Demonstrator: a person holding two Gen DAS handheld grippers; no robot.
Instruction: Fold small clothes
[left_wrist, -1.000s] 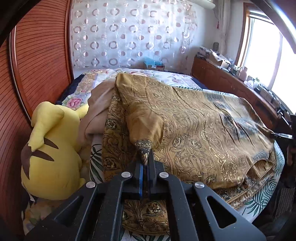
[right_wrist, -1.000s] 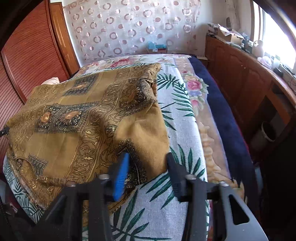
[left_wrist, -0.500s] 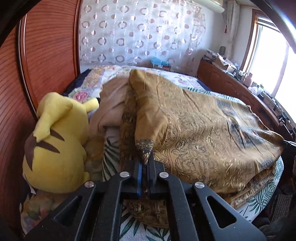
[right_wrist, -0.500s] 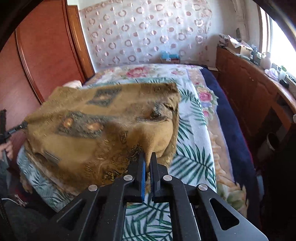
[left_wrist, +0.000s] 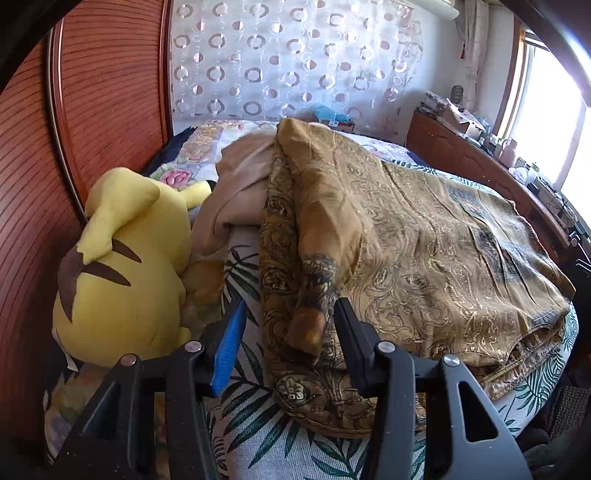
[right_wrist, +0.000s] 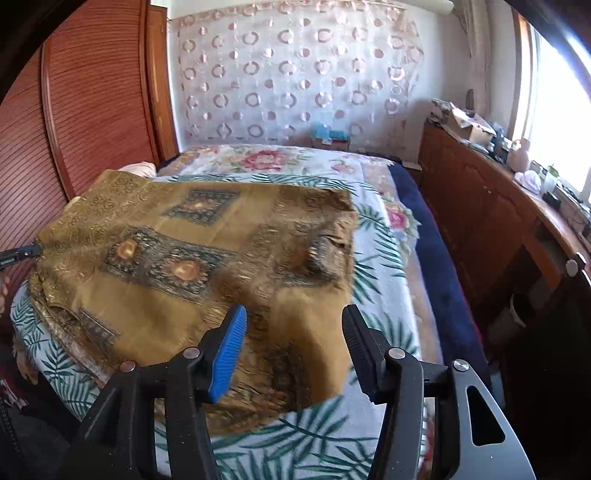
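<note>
Both the left hand-held gripper (left_wrist: 288, 325) and right hand-held gripper (right_wrist: 293, 332) have just been opening, jaws parted around the soft, paisley-patterned ochre garment (left_wrist: 424, 236), gripping nothing.

Black grippers (left_wrist: 288, 325) — blue pad (left_wrist: 229, 350), apparently ribbed.

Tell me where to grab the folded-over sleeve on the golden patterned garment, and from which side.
Grip the sleeve at its dark patterned cuff, coming from the near edge with the left gripper. The cuff end lies loose on top, pointing at the open jaws.
</note>
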